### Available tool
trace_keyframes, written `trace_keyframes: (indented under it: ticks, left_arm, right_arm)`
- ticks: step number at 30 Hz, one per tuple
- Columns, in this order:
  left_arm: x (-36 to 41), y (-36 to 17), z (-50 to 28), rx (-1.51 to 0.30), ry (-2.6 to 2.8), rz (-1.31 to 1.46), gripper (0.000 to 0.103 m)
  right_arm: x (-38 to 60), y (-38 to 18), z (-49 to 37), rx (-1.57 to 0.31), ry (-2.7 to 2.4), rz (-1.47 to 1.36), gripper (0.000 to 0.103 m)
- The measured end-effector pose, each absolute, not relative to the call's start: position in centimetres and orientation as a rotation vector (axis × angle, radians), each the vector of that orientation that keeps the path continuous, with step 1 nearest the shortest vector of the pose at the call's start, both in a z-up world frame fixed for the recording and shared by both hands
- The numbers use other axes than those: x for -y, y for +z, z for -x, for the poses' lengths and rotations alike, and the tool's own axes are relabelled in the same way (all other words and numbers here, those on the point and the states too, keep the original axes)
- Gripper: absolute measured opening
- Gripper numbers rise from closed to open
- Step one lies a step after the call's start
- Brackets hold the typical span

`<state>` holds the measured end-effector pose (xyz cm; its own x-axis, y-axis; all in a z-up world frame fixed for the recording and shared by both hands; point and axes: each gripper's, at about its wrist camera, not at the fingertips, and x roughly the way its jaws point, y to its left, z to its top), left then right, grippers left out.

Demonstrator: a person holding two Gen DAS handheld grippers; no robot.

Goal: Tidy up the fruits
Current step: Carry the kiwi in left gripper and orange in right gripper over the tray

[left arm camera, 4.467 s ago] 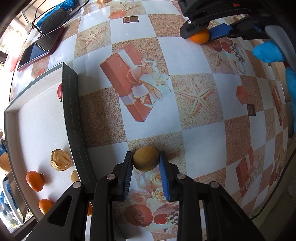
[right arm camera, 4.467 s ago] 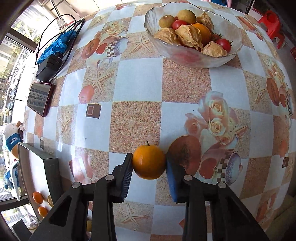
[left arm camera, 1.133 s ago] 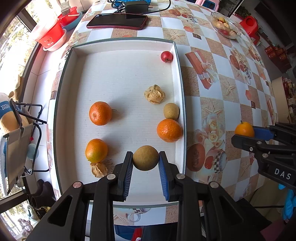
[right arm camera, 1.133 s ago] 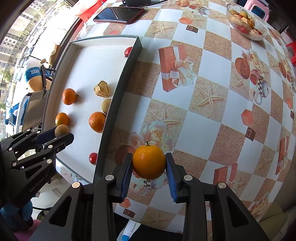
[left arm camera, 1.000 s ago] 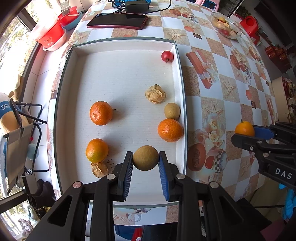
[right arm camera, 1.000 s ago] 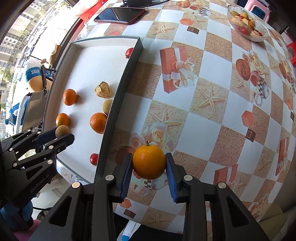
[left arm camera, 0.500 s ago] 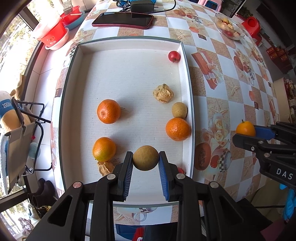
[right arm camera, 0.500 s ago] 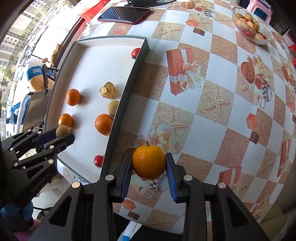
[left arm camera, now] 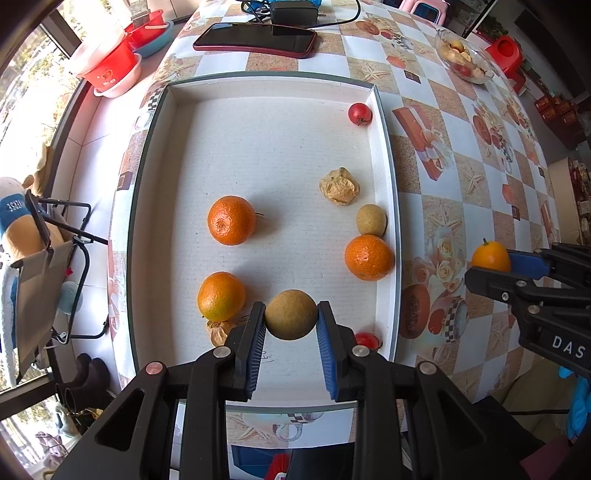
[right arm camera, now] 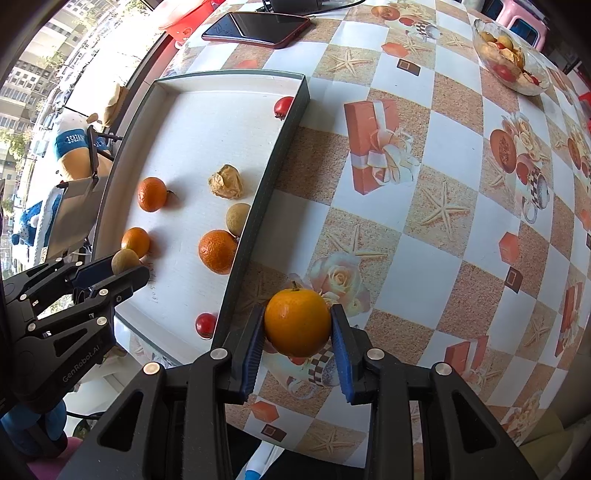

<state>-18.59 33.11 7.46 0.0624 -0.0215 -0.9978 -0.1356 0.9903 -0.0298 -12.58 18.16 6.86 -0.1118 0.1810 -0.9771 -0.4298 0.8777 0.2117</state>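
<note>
My left gripper is shut on a round tan fruit above the near end of the white tray. My right gripper is shut on an orange above the tablecloth, just right of the tray's dark wall. In the tray lie three oranges, a small tan fruit, a papery husked fruit, another husk and two red fruits. The right gripper also shows in the left wrist view.
A glass bowl of mixed fruit stands at the far right of the patterned table. A red-cased phone and a black charger lie beyond the tray. Red tubs sit far left. The table edge runs close below both grippers.
In both views the tray and table have slid slightly, as the grippers drifted a little. Each gripper keeps its fruit, and nothing in the tray has moved.
</note>
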Motion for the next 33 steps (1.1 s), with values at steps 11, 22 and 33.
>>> trace_keyframes:
  ticks: [11,22,33]
  left_arm:
    - [-33.8,7.4,18.7,-1.509,0.094,0.131,0.030]
    - [-34.0,7.3,18.9,-1.510,0.108,0.144,0.030]
    - [-34.1,7.2,18.8,-1.515,0.114,0.151,0.030]
  right_arm:
    - [-18.8,6.9,12.6,-1.603,0.531,0.205,0.036]
    - [-19.3,6.7,12.5,-1.606,0.545,0.219,0.036]
    - [-19.7,6.5,12.0,-1.604,0.548,0.224,0.036]
